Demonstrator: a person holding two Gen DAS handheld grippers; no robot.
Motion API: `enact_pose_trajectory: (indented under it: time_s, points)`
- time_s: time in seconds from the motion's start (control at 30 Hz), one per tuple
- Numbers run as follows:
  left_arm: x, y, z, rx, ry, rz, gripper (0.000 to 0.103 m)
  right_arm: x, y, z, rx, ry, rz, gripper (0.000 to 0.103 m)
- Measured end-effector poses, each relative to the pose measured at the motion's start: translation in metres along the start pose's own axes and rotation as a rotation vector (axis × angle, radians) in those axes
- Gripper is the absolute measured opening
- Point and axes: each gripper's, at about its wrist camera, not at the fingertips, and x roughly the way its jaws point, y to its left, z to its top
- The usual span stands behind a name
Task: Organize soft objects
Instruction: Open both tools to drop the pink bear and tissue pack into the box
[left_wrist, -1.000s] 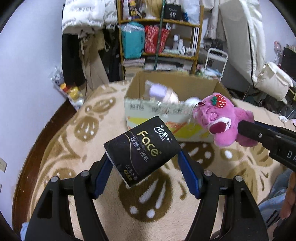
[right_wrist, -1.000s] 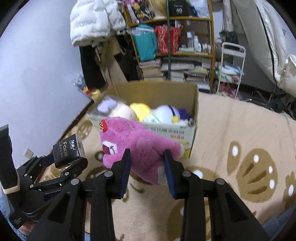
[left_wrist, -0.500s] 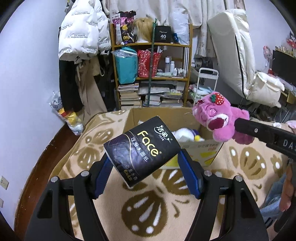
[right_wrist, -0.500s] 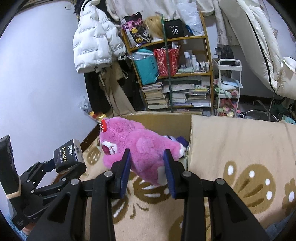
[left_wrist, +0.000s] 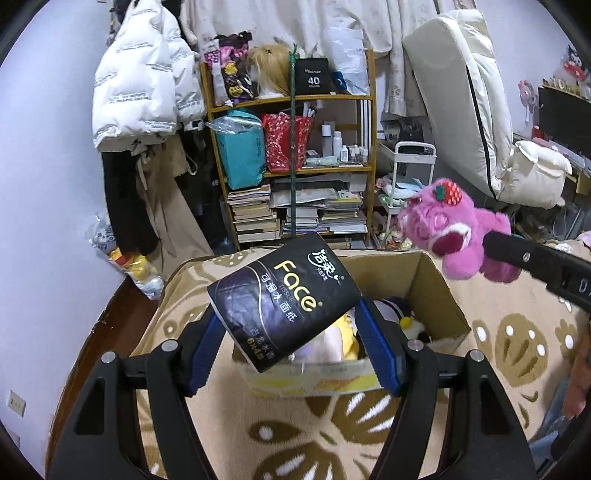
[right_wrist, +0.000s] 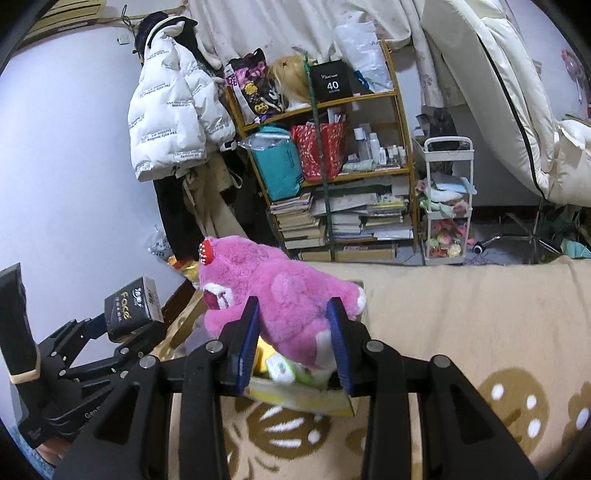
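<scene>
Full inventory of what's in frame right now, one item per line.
tissue pack: 1, black with gold lettering, between the left gripper's pads
plush bear: 1, pink, clamped in the right gripper above the box
cardboard box: 1, brown, open, on the blanket, soft toys inside
blanket: 1, beige with brown prints, under the box
shelf: 1, wooden, back wall, books and bags
puffer jacket: 1, white, hanging left of shelf
trolley: 1, white, right of shelf
left gripper: 1, black, blue pads
right gripper: 1, black, blue pads
</scene>
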Motion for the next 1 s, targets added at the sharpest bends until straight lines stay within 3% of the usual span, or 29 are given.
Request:
enact_pose_trajectory:
  time_s: [0.33, 0.63, 0.87, 1.0]
  points:
    - [0.039, -0.001, 0.013, 0.035, 0.023, -0.007, 0.07, 0.031, -0.005, 0.002, -0.005, 0.024, -0.018, 0.039]
    - [0.059, -0.004, 0.004, 0.052, 0.055, -0.015, 0.071, 0.05, 0.0, -0.009, -0.069, 0.073, -0.099, 0.041]
    - [0.067, -0.003, -0.005, 0.033, 0.089, -0.017, 0.072, 0.063, -0.001, -0.02, -0.074, 0.124, -0.093, 0.038]
    - [0.066, 0.002, -0.009, 0.012, 0.1, -0.017, 0.082, 0.064, -0.001, -0.022, -0.068, 0.138, -0.077, 0.038]
